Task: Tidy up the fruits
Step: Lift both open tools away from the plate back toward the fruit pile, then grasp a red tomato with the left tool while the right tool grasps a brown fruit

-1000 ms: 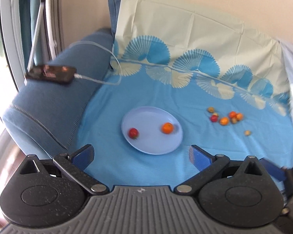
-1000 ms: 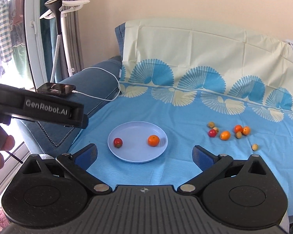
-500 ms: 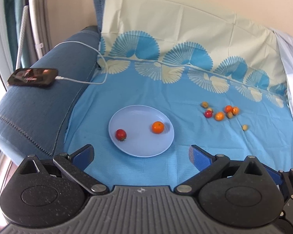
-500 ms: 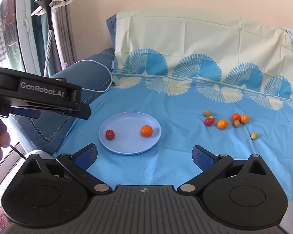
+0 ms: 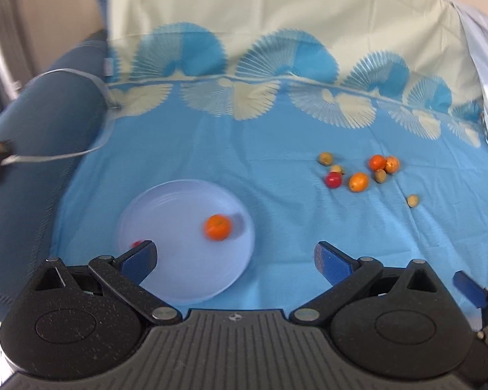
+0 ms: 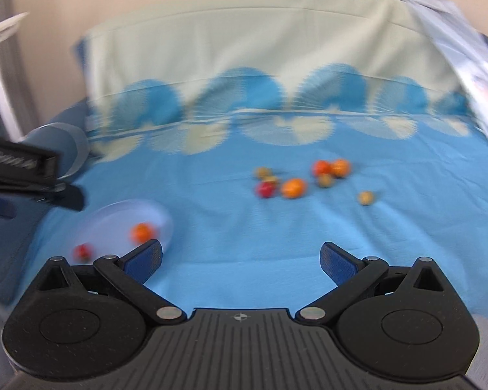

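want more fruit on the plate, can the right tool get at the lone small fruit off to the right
Probably yes: the right tool is open and empty, and the lone fruit sits apart on bare sheet, nothing between.

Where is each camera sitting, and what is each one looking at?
Left wrist: rides the left gripper, looking over its open blue fingers at the plate with an orange fruit.
Right wrist: rides the right gripper, aimed at the loose fruit pile; the left gripper's black body pokes in on the left.
Both show the plate, fruit pile and blue sheet.
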`<state>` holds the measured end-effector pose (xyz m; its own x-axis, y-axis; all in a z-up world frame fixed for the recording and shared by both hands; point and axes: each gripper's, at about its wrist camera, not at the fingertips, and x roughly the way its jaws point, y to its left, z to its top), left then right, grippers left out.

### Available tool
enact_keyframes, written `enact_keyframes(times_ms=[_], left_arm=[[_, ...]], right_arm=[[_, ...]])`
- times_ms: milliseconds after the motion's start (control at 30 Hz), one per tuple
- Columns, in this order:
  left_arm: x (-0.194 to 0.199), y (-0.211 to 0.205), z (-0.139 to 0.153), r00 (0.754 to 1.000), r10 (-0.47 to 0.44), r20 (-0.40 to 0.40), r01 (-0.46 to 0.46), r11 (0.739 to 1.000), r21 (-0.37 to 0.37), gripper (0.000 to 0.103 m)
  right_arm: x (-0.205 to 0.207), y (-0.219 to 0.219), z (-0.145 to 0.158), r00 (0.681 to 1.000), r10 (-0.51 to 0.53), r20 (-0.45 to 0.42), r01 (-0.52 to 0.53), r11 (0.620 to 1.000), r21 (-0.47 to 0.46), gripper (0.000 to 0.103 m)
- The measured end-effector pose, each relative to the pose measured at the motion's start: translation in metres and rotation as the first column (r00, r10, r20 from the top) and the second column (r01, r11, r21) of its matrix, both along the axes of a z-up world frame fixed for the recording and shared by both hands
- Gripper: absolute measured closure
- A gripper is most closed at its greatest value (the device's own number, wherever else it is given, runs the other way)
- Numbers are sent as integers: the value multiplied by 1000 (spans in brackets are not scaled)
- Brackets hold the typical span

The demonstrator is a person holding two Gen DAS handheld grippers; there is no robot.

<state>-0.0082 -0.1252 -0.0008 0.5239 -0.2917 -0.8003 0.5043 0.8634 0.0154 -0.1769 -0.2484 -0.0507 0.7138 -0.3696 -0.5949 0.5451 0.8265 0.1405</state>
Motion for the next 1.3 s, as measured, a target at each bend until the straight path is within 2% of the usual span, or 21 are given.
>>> enact_keyframes(times_ms=[267,400,567,800,900,967,1133,1300], left_arm=[[59,-114,-61,995,-84,-52,84,996,-2,0],[85,-158,-99,992,-106,-69,109,993,41,0],[113,-188,-136,988,-113,-106,122,989,83,0],[128,-218,-165,974,-188,-130,200,976,89,0],[135,-228,-179,972,-187,-139,204,972,120,0],[139,-229,-185,972,-184,-146,203,971,126,0],[139,-229,-182,971,-193,-140,211,969,125,0],[138,-228,-178,968,-192,-160,208,974,91,5]], right_arm=[[41,-122,-61,970,-241,-20,240,970,-41,1],[67,-171,-96,956,-290,-45,289,957,-31,1],[90,-213,-127,945,-317,-78,319,947,21,1],[113,-233,-148,937,-321,-140,327,945,26,1],[120,-228,-155,936,-311,-166,309,950,-38,1],[120,-227,-156,936,-315,-155,312,949,-45,1],[120,-227,-156,935,-322,-147,317,947,-55,1],[119,-226,-155,935,-323,-147,318,946,-61,1]])
